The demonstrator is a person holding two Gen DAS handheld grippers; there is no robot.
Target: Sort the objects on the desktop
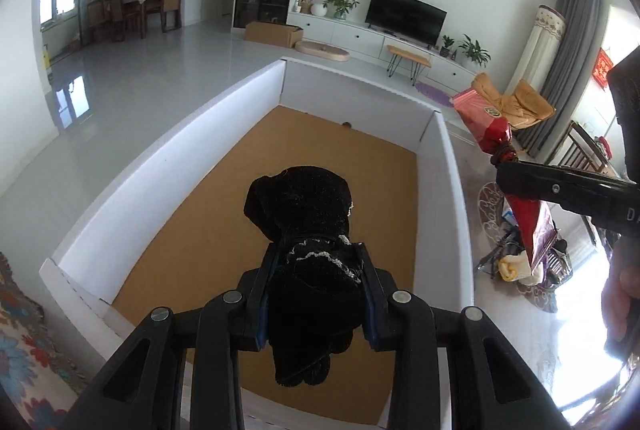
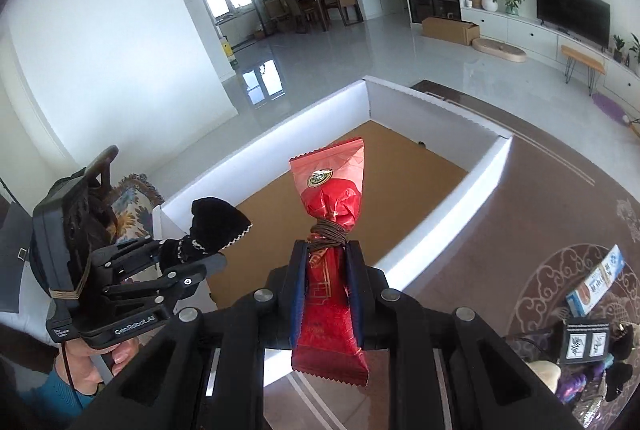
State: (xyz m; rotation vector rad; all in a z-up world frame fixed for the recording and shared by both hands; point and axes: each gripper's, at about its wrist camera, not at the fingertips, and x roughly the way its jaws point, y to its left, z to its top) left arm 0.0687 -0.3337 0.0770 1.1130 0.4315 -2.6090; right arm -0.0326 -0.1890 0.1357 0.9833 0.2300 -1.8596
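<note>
gripping black pouch (left claw) above box.

Right gripper clamps red packet above white box

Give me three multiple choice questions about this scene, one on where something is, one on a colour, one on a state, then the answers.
1. Where is the black velvet pouch? A in the left tool B on the box floor C on the TV stand
2. What colour is the wrapped packet in the right tool? A blue B red C green
3. The white box is A lidded B heaped full C open, nearly bare

Answers: 1 A, pads press its sides. 2 B, red foil tied with cord. 3 C, brown floor shows.
</note>
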